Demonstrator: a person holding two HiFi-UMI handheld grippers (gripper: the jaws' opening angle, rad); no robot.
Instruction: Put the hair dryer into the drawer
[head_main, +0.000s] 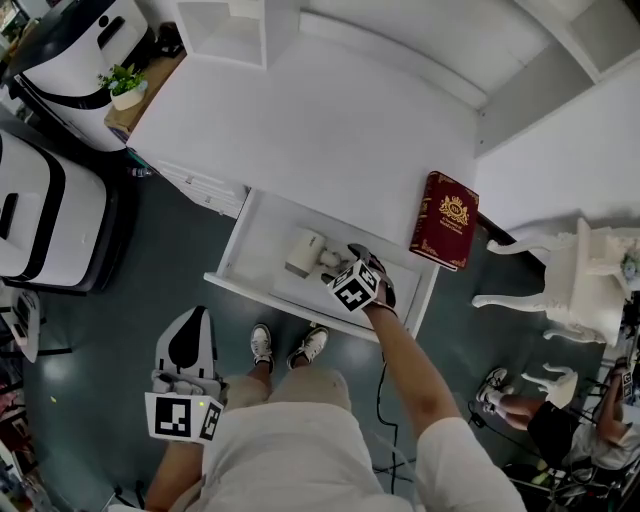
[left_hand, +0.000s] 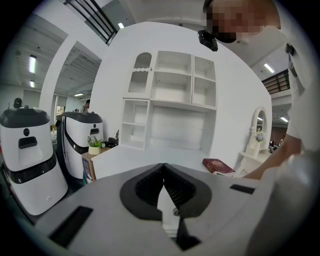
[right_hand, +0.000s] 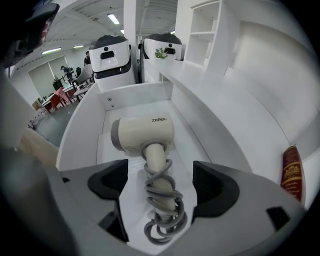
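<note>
The cream hair dryer lies on the bottom of the open white drawer under the desk. In the right gripper view the hair dryer has its grey cord wound round the handle, which points at the camera. My right gripper hangs just above that handle, pointing steeply down. Its jaws stand wide open on either side of the handle, and the pads do not touch it. My left gripper is held low at the left, away from the drawer, with its jaws shut on nothing.
A red book lies on the white desk top at the drawer's right. White and black robot units and a potted plant stand at the left. A white chair is at the right, with another person seated near it.
</note>
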